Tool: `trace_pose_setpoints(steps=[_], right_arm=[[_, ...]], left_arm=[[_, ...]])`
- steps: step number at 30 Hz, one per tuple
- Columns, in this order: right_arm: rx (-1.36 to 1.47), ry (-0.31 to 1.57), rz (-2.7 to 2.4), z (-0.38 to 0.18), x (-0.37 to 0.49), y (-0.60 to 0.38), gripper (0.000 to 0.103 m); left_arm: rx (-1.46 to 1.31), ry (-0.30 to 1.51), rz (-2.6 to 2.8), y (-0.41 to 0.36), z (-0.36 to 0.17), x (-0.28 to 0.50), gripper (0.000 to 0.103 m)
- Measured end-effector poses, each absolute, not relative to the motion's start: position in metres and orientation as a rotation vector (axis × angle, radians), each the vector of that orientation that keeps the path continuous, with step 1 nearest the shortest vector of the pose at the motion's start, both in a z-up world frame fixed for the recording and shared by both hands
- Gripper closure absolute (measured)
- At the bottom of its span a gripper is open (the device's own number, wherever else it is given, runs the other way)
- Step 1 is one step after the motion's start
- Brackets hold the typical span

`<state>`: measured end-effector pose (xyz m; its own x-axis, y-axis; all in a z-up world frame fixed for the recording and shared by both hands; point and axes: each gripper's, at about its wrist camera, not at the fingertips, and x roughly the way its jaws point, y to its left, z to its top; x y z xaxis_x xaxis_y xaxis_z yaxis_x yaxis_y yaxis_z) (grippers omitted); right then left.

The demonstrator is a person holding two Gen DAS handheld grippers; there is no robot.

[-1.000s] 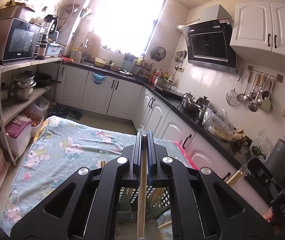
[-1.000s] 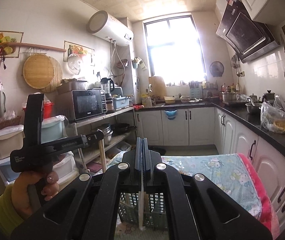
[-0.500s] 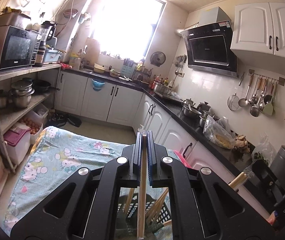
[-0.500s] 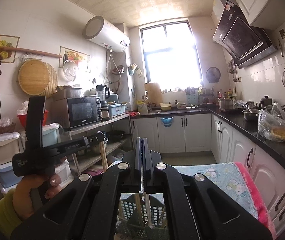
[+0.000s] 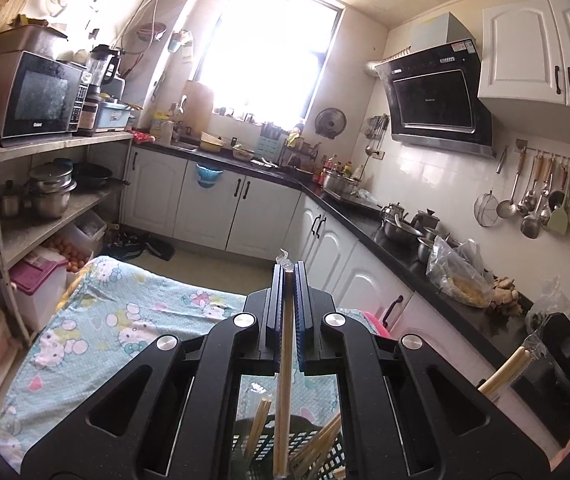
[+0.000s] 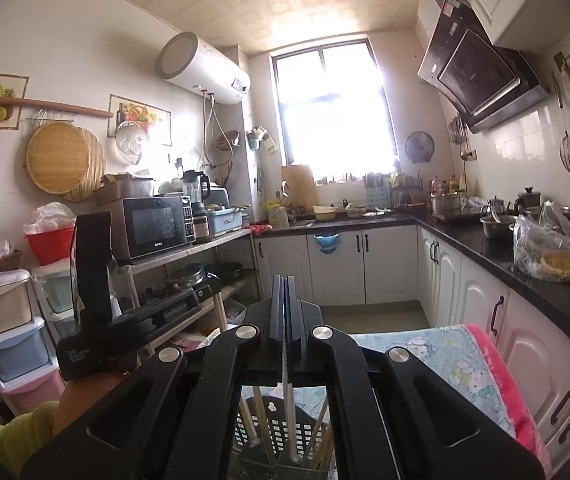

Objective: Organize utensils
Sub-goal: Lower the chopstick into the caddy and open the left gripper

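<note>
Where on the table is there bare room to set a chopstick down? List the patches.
Bare: the cartoon-print cloth between the slotted basket and the table's far edge, and the strip between the basket and the pink border. Crowded: the basket, full of leaning chopsticks, and the black counter with pots and bags.

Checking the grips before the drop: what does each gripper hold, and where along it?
Left gripper: a wooden chopstick, pinched at its upper end. Right gripper: a thin white stick, also near its top.
</note>
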<state>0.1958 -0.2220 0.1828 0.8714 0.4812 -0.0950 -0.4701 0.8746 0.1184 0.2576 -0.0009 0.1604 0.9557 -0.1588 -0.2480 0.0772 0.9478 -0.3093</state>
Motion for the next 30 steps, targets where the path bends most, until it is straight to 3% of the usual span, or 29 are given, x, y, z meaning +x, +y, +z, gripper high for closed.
trace_pose_setpoints(steps=[30], right_arm=[[0.142, 0.283, 0.502, 0.131, 0.238, -0.213, 0.102]], left_arm=[[-0.264, 0.369, -0.150, -0.011, 0.102, 0.274, 0.100]])
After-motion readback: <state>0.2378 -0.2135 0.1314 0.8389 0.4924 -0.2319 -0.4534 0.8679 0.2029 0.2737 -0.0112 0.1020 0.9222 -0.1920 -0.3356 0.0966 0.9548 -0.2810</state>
